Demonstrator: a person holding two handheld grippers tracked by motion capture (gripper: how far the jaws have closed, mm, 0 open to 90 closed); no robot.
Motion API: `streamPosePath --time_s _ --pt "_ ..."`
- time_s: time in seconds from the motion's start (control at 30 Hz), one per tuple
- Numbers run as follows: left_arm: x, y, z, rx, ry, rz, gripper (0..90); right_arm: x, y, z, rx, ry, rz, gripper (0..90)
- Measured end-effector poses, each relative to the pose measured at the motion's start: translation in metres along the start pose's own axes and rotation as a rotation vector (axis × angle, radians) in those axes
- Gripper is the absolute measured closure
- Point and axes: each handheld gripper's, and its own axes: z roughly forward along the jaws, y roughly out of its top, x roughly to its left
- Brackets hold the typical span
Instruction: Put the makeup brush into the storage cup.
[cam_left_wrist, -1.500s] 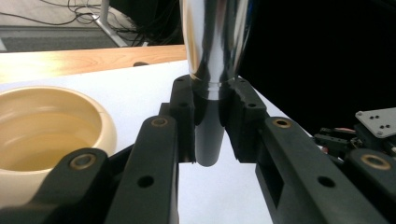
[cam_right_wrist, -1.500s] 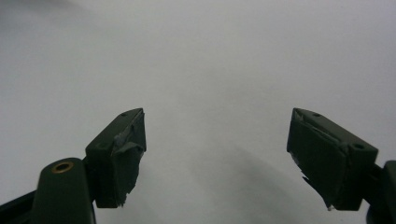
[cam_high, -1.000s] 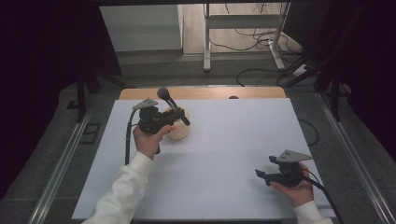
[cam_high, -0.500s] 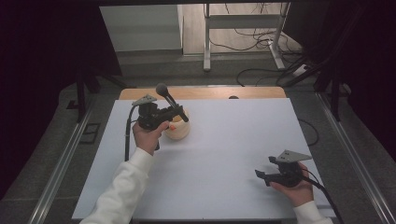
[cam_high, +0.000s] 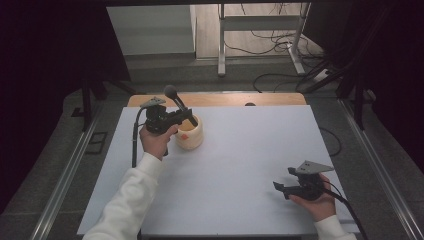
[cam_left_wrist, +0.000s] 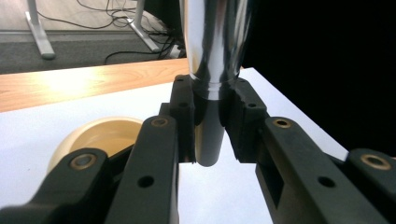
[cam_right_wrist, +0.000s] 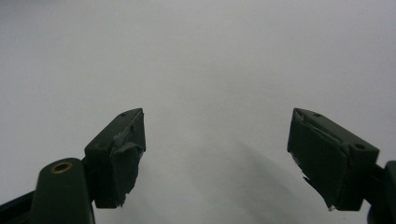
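Placement step, judged: left gripper (cam_high: 186, 118) clenches a shiny metal microphone-shaped rod (cam_high: 180, 105), tilted over the cream round bowl (cam_high: 189, 133) near the table's far-left corner; next, lower and release. Right gripper (cam_high: 281, 188) rests released.

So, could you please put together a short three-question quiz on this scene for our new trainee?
1. True or false: the left gripper is shut on the metal-handled tool.
2. Multiple choice: the cream bowl stands on the A) bare wooden strip, B) white table top, C) grey floor.
3. Fill in: the right gripper has its jaws ____ and nothing between them.

Key
1. True: both jaws press the tool's shaft, its dark round end up, close to the bowl.
2. B: it stands on the white surface, next to the left hand.
3. Open: they stand wide apart over the white surface.
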Motion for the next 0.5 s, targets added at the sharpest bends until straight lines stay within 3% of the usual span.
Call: streamPosePath --time_s 0.5 --pt "0.020 0.004 0.008 0.024 0.059 -0.035 74.2 0.000 0.000 0.000 -0.001 -0.004 0.002 20.2"
